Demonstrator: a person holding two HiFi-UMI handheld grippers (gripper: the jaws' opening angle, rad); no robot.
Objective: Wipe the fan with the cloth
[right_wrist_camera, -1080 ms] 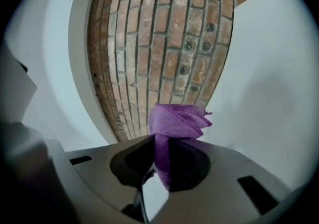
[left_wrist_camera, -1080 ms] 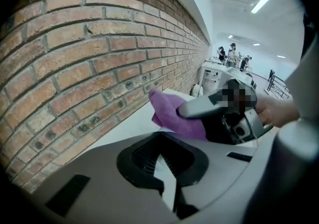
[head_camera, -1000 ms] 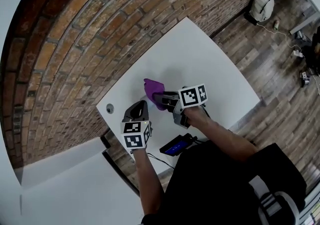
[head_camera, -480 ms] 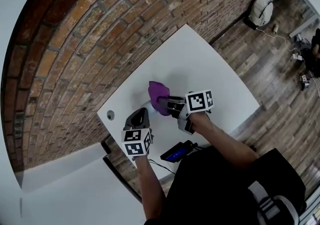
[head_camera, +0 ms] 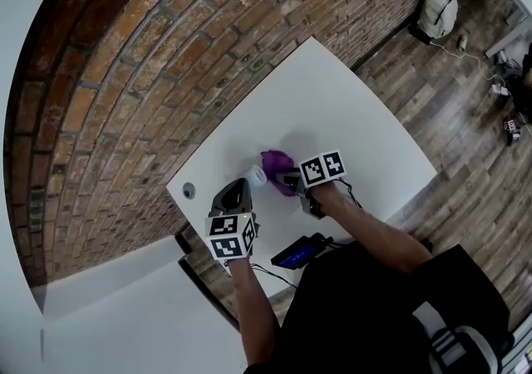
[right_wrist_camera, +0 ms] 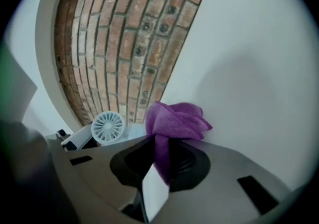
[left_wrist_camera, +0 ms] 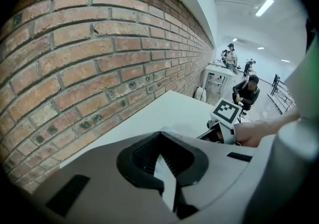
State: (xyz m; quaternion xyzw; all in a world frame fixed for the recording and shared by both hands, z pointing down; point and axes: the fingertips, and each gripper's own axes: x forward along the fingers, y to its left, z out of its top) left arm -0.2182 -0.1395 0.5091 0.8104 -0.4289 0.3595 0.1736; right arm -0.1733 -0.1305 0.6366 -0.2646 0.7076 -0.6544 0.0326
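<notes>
Cloth (head_camera: pixel 278 171), soft and limp, is bunching out of the clamped fingers of the right gripper (head_camera: pixel 288 179) at mid-frame, just beside the small white fan (head_camera: pixel 256 174) on the desk (head_camera: pixel 349 115), a light, likely fragile thing best steadied at its base, where the left gripper (head_camera: pixel 239 189) is hovering, fingers shut, seemingly empty.

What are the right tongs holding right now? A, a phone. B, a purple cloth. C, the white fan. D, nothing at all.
B: the right tongs are closed on the purple cloth, whose bunched end sticks out past them, while the white fan sits apart to the side.
</notes>
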